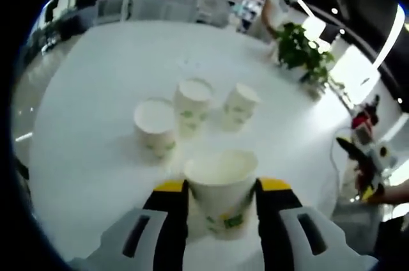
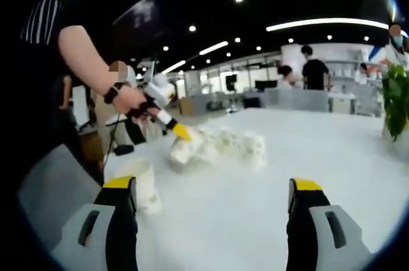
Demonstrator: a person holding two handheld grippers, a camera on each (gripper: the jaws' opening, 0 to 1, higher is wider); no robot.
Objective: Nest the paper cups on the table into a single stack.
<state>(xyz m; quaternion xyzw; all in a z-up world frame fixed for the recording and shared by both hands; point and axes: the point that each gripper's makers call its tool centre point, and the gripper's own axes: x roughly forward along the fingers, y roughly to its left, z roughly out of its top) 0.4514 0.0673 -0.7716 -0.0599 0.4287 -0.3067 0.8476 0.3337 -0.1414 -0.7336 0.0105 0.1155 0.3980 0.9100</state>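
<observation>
While the left gripper (image 1: 222, 204) clamps a white, green-printed paper cup (image 1: 222, 188) near the round white table's (image 1: 96, 92) edge (three more cups (image 1: 192, 114) mid-table), its thin wall looks light and crushable, so hold gently mid-wall; the right gripper (image 2: 214, 197) is wide apart.

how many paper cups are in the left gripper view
4 white paper cups: one between the left gripper jaws, and three upright on the white table beyond: left cup, middle cup, right cup.

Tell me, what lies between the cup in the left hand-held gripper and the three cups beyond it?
Only bare white table, in the left gripper view, between the held cup and the three cups.
</observation>
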